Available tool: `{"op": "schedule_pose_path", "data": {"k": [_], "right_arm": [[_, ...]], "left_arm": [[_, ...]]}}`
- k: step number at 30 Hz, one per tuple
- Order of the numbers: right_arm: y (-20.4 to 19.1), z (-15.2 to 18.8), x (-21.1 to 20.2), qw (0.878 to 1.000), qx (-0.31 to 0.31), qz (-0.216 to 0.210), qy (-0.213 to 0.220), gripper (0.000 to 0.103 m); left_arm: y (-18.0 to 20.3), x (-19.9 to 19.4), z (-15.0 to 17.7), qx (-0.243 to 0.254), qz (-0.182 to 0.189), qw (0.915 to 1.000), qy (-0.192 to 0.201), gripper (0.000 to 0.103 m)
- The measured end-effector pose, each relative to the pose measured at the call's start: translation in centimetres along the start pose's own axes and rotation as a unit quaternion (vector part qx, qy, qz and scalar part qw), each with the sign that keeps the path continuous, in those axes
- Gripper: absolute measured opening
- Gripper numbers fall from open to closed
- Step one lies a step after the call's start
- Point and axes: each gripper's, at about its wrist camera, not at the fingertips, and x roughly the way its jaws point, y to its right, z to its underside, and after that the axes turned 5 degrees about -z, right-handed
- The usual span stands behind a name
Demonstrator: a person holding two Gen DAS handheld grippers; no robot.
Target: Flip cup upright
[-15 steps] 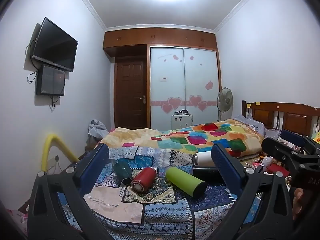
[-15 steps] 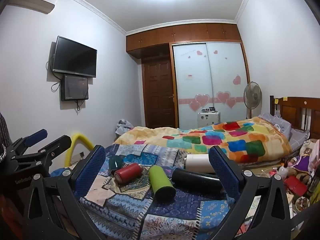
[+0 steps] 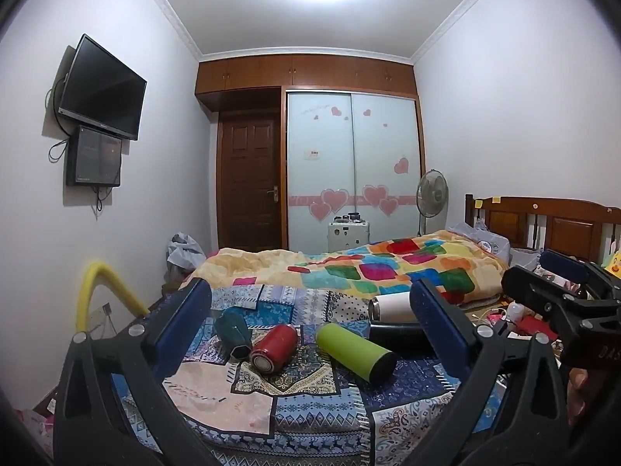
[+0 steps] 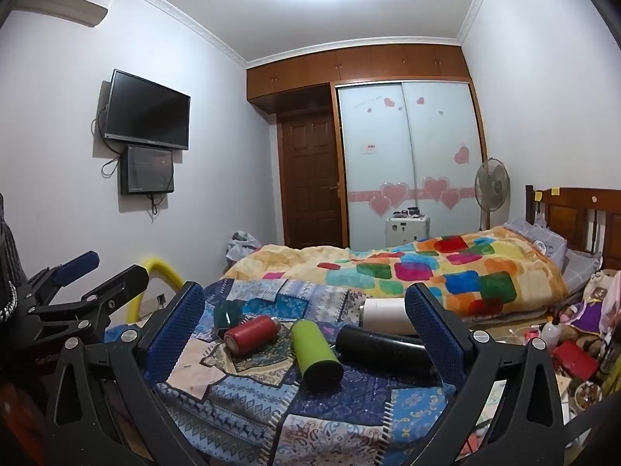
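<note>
**A:** So where are the cups at? All five are lying on their sides on the patchwork cloth point(image 3: 217, 392). From the left wrist view, the dark green cup point(image 3: 232, 334) sits at about 10 o'clock of the red cup point(image 3: 273, 347), and the two look like they touch. The lime green cup point(image 3: 355, 353) is at 3 o'clock of the red one with a small gap between. The black cup point(image 3: 396, 333) and white cup point(image 3: 390, 308) are further out at 2 o'clock, partly hidden behind the right pad.

**B:** And the tongs?

**A:** Left gripper point(image 3: 310, 334) is spread wide, nothing between the blue pads — same for the right gripper point(image 4: 304, 336). Both hover short of the cups, not touching anything. You can see the right gripper off at 3 o'clock in the left view, and the left one at 9 o'clock in the right view.

**B:** Room to move?

**A:** The near half of the cloth is bare, from the cups to its near edge at 6 o'clock. Past the cups at 12 o'clock the colourful blanket point(image 4: 427, 268) bunches up close behind the white cup. In the right view the black cup point(image 4: 382, 351) lies just beside the lime one point(image 4: 316, 353) — tight there. Cloth's right edge drops off to floor clutter at 4 o'clock.
</note>
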Motion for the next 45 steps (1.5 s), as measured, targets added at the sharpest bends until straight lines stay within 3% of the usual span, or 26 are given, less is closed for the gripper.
{"op": "schedule_pose_path", "data": {"k": [45], "right_arm": [[-0.23, 0.17, -0.13, 1.0, 0.0, 0.0, 0.002, 0.103]], "left_arm": [[0.43, -0.42, 0.43, 0.003, 0.004, 1.0, 0.007, 0.103]]}}
